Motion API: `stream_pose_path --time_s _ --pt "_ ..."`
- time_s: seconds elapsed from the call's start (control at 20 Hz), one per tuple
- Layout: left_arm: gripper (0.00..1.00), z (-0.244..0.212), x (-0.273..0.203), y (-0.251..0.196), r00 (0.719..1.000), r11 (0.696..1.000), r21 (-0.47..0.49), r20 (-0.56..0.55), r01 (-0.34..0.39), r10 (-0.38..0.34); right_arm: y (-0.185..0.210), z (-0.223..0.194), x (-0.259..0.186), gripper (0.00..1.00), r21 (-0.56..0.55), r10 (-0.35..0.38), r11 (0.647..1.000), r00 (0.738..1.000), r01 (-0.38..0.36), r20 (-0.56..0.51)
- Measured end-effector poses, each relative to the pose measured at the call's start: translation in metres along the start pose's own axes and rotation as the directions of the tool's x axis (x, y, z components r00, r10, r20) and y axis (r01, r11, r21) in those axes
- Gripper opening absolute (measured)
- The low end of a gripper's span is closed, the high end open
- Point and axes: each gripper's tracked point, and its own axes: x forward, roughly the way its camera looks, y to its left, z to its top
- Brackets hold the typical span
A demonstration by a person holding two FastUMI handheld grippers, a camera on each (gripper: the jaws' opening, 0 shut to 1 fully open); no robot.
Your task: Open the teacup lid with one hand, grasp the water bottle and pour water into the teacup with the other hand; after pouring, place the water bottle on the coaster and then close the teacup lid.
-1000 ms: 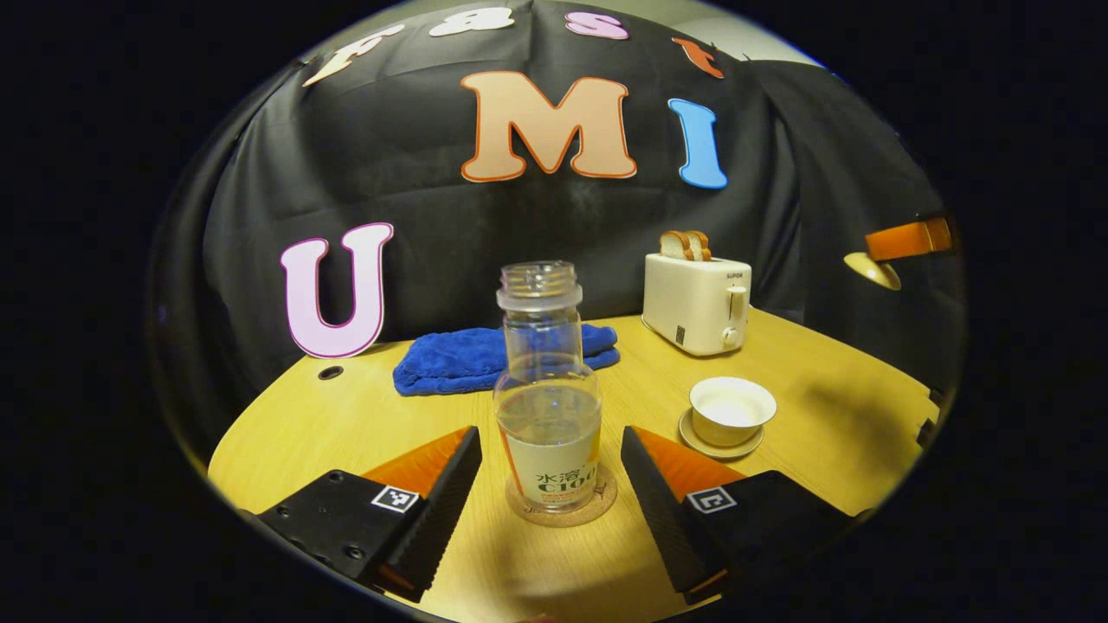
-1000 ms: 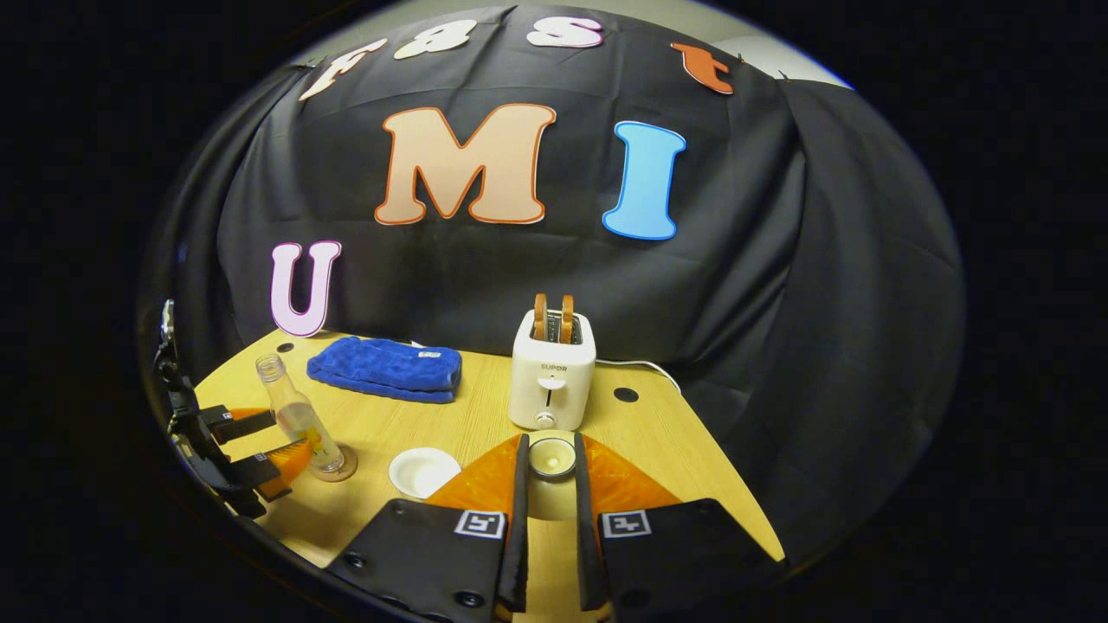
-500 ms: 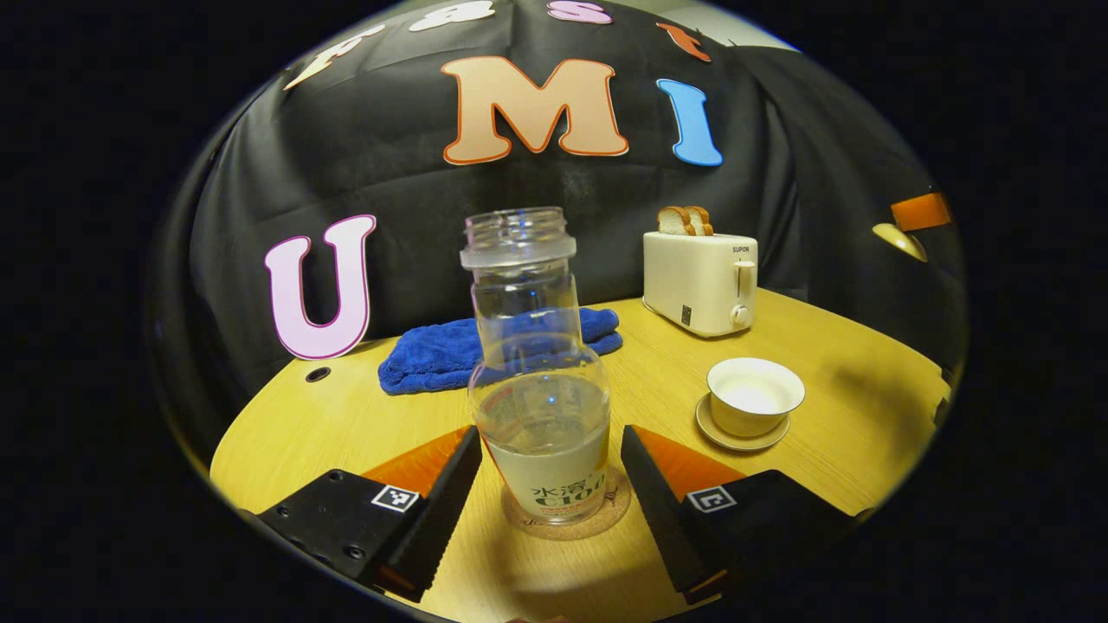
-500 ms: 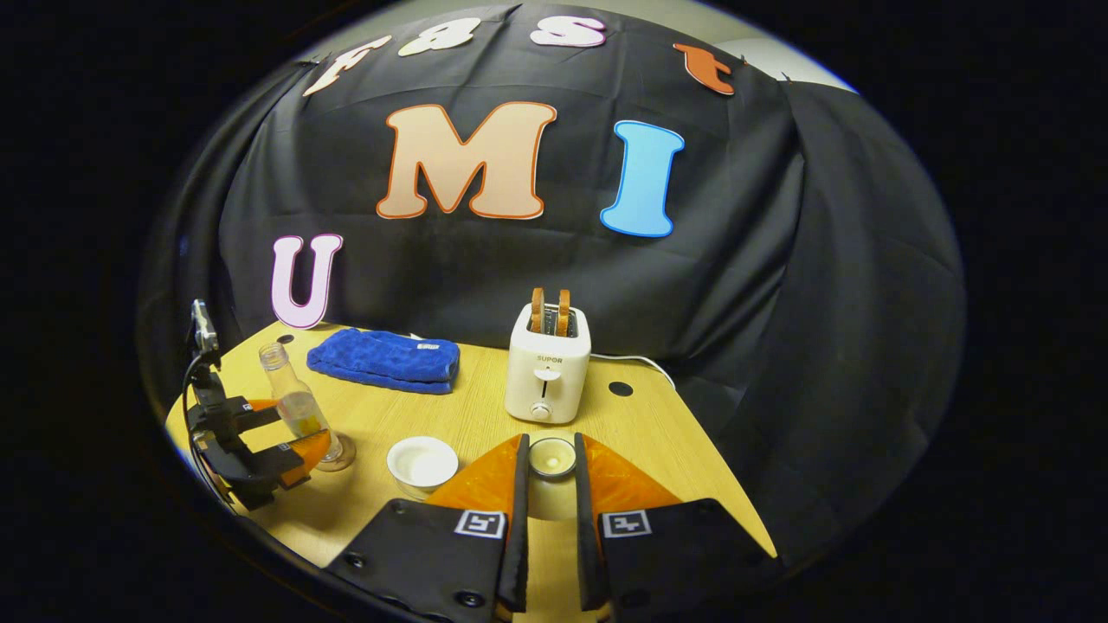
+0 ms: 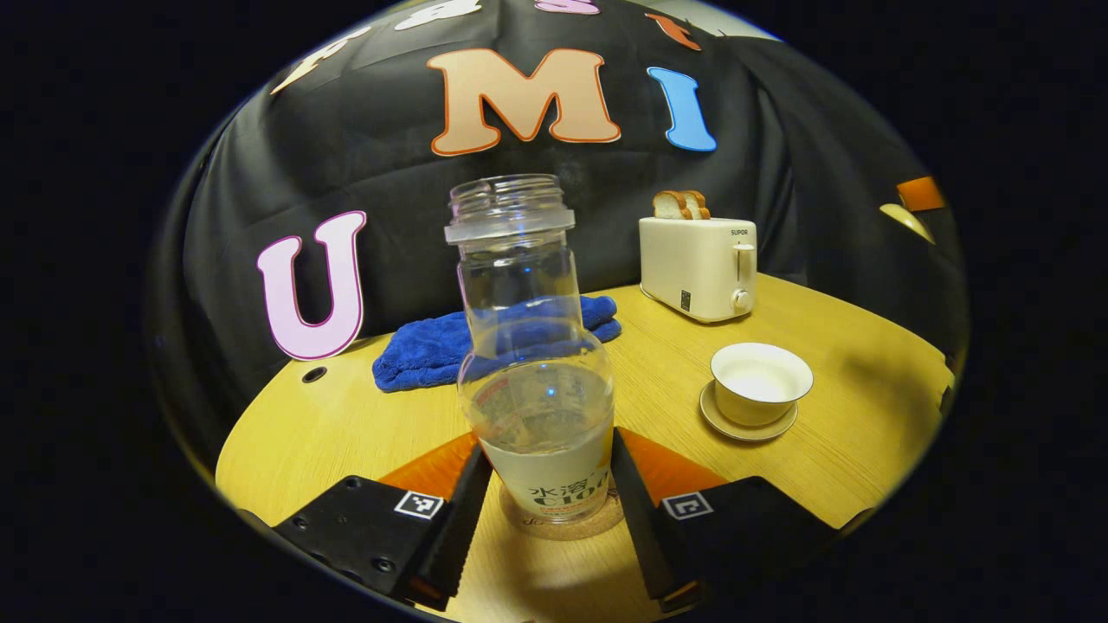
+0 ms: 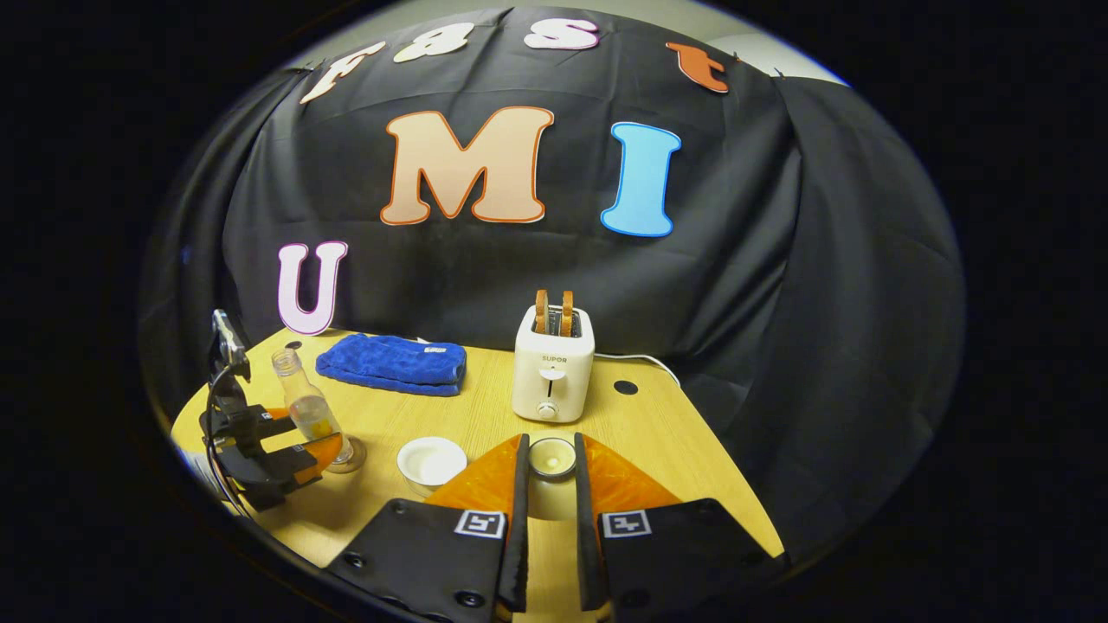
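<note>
Left gripper pinching the clear, uncapped water bottle on the round cork coaster; right gripper clamping the pale round teacup lid; uncovered white teacup toward the wooden table's right edge.

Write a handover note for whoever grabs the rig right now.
Left gripper: fingers on both sides of the bottle, about touching; firm grip not confirmed.
Right gripper: shut on the lid, held clear of the cup.
Bottle: upright on the coaster, uncapped, part full.
Cup: open, on its saucer, right of the bottle in the left gripper view.
Done: lid off.
Left: close on the bottle, pour into the cup, return it to the coaster, put the lid back.
</note>
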Motion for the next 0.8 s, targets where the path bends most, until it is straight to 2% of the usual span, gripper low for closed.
stream_pose_path --time_s 0.15,0.4,0.65,0.8 --pt "0.73 0.005 0.0 -0.005 1.0 0.997 0.076 -0.011 0.014 -0.013 0.004 -0.003 0.0 0.27 0.012 0.02 1.0 1.0 -0.02 0.002" --pt "0.72 0.018 -0.001 -0.001 1.0 0.978 0.206 -0.019 -0.009 0.013 0.006 -0.01 0.003 0.27 0.045 0.047 0.998 0.999 -0.047 -0.004" --pt "0.72 0.015 -0.002 0.011 0.994 0.945 0.324 -0.074 -0.048 0.076 0.001 -0.018 0.008 0.26 0.077 0.059 0.995 0.998 -0.058 -0.005" --pt "0.72 0.012 -0.001 0.011 0.989 0.916 0.4 -0.111 -0.041 0.092 -0.001 -0.024 0.011 0.26 0.103 0.065 0.993 0.998 -0.063 -0.014"
